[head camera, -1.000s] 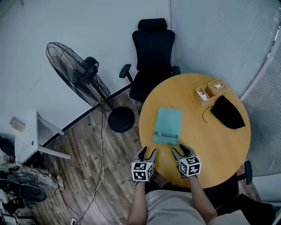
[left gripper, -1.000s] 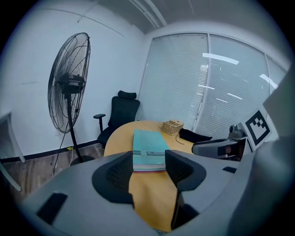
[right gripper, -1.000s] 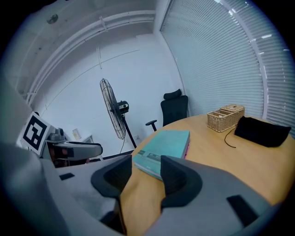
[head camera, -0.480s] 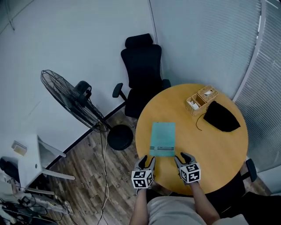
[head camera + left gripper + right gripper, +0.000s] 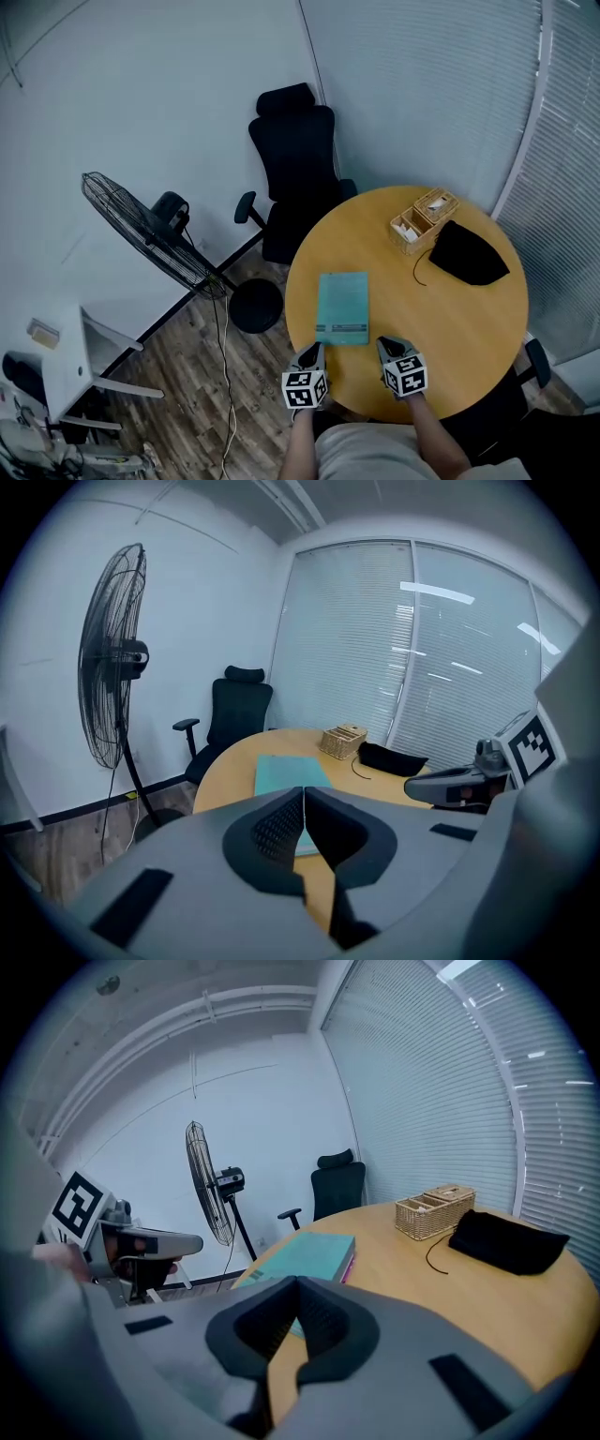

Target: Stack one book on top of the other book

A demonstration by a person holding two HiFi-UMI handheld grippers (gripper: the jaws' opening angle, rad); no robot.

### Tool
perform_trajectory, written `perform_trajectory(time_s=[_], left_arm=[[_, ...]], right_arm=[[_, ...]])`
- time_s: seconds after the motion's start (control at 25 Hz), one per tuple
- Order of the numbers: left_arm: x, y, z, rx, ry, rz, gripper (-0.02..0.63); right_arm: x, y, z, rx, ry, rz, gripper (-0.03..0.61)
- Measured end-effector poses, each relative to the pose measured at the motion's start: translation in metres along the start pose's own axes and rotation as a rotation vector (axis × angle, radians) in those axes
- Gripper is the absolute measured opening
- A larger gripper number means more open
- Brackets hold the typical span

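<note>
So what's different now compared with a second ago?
The left gripper and the right gripper have just closed their jaws, which stood open before. Nothing is between them, so nothing was taken hold of. Both sit by the near edge of the table, just short of the teal book. The book, the wicker basket and the black pouch lie where they were.

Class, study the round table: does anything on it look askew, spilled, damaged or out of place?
Nothing stands out. The teal book lies flat on a pink-edged book beneath it, edges roughly lined up. The wicker basket sits upright beside the black pouch; only a thin cord trails loosely by the pouch.
</note>
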State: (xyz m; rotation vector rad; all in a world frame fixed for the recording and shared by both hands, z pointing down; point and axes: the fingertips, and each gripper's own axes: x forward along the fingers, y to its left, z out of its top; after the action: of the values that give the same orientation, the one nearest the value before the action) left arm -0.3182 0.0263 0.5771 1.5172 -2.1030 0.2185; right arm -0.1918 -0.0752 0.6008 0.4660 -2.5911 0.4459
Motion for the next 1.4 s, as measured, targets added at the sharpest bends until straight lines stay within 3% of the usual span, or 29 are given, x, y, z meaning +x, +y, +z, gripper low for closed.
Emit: perform_trajectory(time_s=[1.4], left_arm=[[0.007,-0.017,0.013,-0.019,-0.027,-0.044,0.028]], right_arm=[[-0.002,-0.009,0.010,-0.009,-0.019,0.026,0.021]])
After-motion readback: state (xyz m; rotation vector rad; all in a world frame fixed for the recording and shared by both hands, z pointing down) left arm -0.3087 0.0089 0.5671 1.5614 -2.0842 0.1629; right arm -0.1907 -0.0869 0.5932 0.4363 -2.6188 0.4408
